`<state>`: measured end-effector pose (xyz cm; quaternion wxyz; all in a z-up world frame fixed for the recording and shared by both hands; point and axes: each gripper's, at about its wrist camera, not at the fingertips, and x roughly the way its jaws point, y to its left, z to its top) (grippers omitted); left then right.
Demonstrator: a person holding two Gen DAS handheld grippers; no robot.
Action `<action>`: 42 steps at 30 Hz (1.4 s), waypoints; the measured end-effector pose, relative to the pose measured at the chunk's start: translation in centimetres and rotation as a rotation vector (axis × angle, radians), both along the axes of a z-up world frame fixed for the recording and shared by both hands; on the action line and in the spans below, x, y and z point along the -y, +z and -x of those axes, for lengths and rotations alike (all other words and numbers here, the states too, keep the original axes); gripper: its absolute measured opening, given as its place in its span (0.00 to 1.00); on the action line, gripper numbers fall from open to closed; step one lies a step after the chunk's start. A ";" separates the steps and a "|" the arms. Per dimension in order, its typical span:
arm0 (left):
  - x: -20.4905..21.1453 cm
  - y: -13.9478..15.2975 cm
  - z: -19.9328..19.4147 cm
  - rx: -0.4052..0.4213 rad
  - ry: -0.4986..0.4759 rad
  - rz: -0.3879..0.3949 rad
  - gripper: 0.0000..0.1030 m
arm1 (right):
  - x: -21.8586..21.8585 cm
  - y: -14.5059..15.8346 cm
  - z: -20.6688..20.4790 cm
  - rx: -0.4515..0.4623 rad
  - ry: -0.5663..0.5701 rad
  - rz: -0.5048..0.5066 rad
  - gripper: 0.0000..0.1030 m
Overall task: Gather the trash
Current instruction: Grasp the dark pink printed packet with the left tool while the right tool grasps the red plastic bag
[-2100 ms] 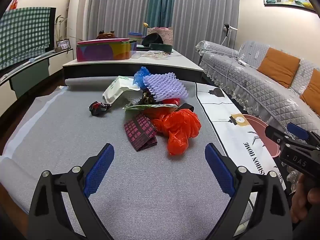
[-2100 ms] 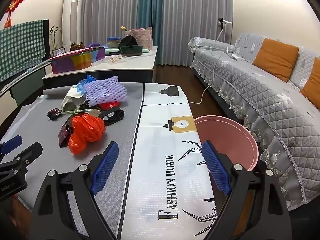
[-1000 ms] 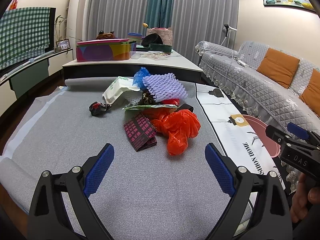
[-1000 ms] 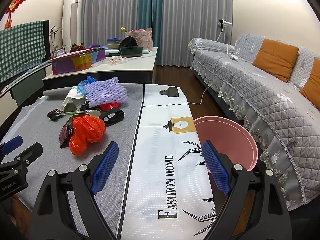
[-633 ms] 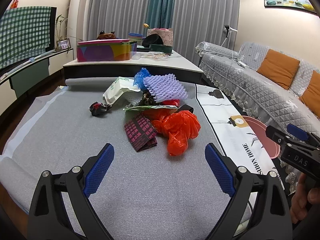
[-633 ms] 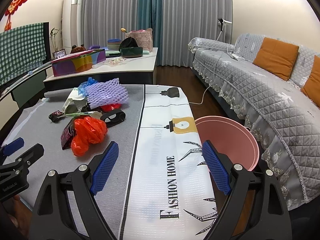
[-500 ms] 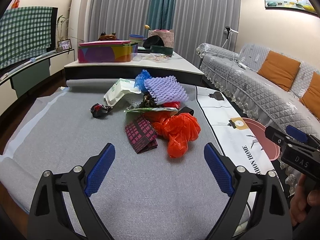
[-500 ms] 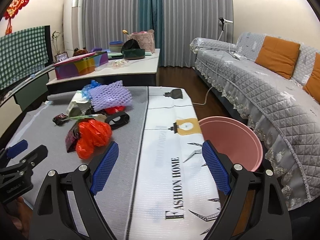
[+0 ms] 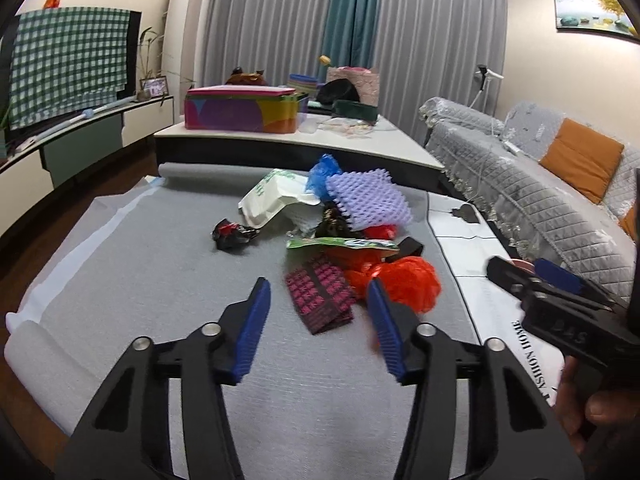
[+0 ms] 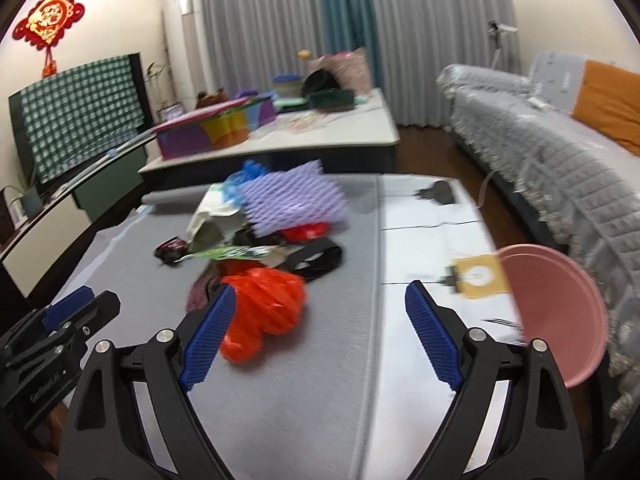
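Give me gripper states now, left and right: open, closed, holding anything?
Left gripper: fingers closing, nothing between them yet; it is short of the dark red packet.
Right gripper: open wide, empty, above the grey mat.

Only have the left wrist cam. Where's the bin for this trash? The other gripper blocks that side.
Observer: A pink basin sits just off the right edge of the mat, beside the sofa. The part of its inside that shows looks empty.
Operator: Right gripper open?
Observer: Yes. The right gripper has its jaws wide apart with nothing between them. The red bag lies just past its left finger.
Operator: Black thing behind the red bag?
Observer: It looks like a black strap loop, lying flat on the mat next to the bag.
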<state>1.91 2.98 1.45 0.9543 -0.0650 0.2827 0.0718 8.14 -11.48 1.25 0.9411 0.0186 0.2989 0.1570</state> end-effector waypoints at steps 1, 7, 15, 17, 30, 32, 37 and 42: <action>-0.2 0.0 0.0 0.002 0.004 -0.010 0.47 | -0.9 -0.6 -0.9 -0.021 0.022 -0.004 0.87; -1.9 -0.9 -1.1 -0.019 0.039 0.040 0.47 | -3.4 -3.2 -3.7 -0.099 0.069 -0.026 0.89; -3.3 -2.6 -4.2 -0.078 0.057 0.146 0.49 | -4.5 -5.7 -6.0 -0.190 0.150 -0.037 0.72; -3.6 -3.2 -5.2 -0.093 0.062 0.185 0.51 | -4.4 -5.8 -6.1 -0.197 0.164 -0.043 0.56; -3.2 -6.7 -9.6 -0.221 0.065 0.325 0.70 | -0.1 -5.7 -6.1 -0.179 0.155 -0.053 0.50; -3.0 -7.1 -9.9 -0.240 0.059 0.336 0.70 | 0.3 -5.8 -6.1 -0.181 0.153 -0.053 0.50; -2.2 -7.6 -10.5 -0.273 0.049 0.315 0.68 | 0.6 -5.9 -6.1 -0.174 0.157 -0.044 0.50; -2.0 -7.4 -10.5 -0.274 0.042 0.304 0.57 | 1.0 -5.8 -5.9 -0.166 0.147 -0.035 0.50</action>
